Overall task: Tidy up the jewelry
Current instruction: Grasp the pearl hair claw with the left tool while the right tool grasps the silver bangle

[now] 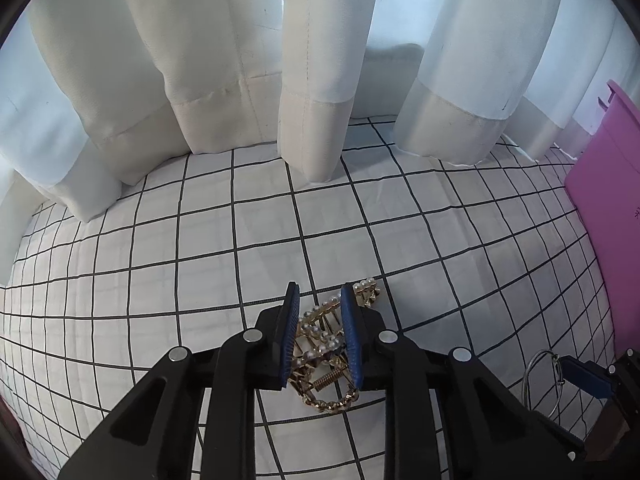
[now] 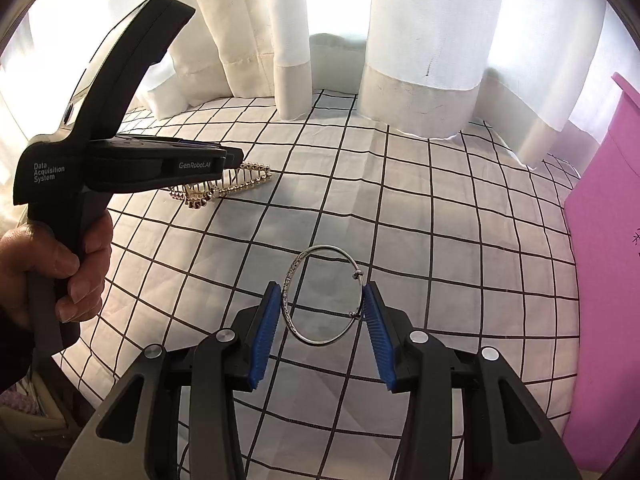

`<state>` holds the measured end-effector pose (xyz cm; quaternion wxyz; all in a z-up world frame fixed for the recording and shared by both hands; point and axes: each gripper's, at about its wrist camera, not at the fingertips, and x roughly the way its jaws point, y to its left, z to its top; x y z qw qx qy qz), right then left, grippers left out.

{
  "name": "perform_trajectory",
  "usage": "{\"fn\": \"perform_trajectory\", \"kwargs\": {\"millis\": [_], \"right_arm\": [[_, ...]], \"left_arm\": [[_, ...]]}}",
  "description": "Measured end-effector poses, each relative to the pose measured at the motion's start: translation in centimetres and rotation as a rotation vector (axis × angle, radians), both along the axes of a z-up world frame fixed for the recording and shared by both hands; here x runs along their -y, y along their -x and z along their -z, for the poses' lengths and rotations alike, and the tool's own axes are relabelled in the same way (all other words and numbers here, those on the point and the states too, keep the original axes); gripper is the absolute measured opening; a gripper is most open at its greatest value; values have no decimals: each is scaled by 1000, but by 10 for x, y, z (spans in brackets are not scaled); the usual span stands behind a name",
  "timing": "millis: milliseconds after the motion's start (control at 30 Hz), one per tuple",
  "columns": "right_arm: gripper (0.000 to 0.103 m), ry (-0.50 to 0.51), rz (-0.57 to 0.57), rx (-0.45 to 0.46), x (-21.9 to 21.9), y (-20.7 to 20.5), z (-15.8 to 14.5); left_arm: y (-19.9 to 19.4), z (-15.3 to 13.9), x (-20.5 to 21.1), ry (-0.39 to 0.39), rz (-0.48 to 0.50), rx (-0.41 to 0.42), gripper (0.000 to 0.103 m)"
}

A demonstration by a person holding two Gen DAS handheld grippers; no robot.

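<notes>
Covering the surface, a checked cloth (image 1: 280, 232) meets white curtains (image 1: 208, 80); both hand-held grippers apparently clasp jewelry.

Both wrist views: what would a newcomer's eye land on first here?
A gold pearl-studded hair claw sits between the left gripper's blue pads, low in the left view. A silver bangle stands between the right gripper's pads. Both lie on a black-gridded white cloth, with a pink box at the right edge.

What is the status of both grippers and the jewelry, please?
Left gripper around gold pearl hair clip. Right gripper pinching silver bangle. Nothing in the way.
</notes>
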<state>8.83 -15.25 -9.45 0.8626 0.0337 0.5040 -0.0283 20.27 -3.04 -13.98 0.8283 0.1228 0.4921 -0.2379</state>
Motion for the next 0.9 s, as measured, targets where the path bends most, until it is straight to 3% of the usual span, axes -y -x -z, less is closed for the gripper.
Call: {"fn": "perform_trajectory", "kwargs": {"millis": [233, 367, 400, 633, 767, 833, 900], "right_arm": [[41, -19, 8, 12, 4, 4, -3], [42, -24, 0, 16, 3, 2, -4], [41, -26, -1, 17, 3, 2, -4], [41, -34, -8, 18, 4, 1, -4], [41, -38, -10, 20, 3, 1, -5], [42, -39, -9, 22, 3, 1, -6], [42, -41, -7, 22, 4, 1, -6]], "left_arm": [[-7, 0, 5, 46, -10, -16, 21], [-6, -7, -4, 59, -6, -9, 9], [-6, -8, -5, 65, -3, -8, 1], [-3, -30, -14, 127, -1, 27, 1], [-3, -35, -16, 125, 2, 32, 1], [-2, -30, -17, 115, 13, 8, 3], [1, -24, -18, 96, 13, -3, 29]]}}
